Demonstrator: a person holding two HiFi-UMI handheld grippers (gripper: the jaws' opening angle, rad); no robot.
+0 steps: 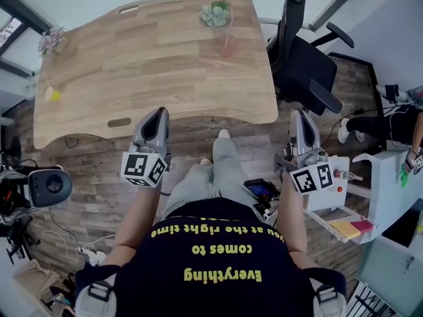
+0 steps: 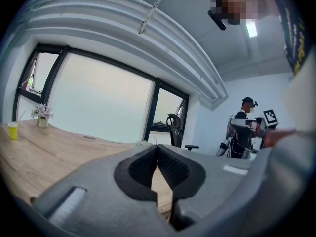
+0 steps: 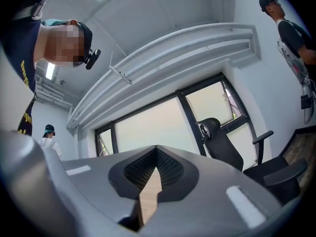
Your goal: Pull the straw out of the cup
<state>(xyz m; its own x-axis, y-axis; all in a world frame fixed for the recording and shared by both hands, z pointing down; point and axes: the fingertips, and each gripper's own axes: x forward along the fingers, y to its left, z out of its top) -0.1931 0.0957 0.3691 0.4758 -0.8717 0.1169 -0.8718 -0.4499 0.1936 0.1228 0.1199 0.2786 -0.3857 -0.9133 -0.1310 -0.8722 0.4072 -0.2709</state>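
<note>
Nearest to the camera, the person holds both grippers close to the body, in front of the near edge of the desk (image 1: 99,117). The left gripper (image 1: 158,113) is clenched: its dark pads meet at the tips and nothing is between them. The right gripper (image 1: 299,115) is clenched in the same way and is also empty. Both point toward the desk and neither one touches it.

On the wooden desk, a small yellow cup (image 1: 51,94) stands near the left end, well apart from both grippers. In the left gripper view the same yellow cup (image 2: 13,131) is at the far left, and a thin straw (image 2: 19,116) leans out of it toward the right. Just behind it stands a little flower pot (image 2: 42,115).

Toward the far right corner of the desk there is a pale pink cup (image 1: 228,45); whether it holds a straw is too small to tell. A green succulent (image 1: 215,13) stands just beyond this cup.

A black office chair (image 1: 301,68) is beside the right end of the desk. Behind the desk, a wide window (image 2: 98,102) fills the wall.
</note>
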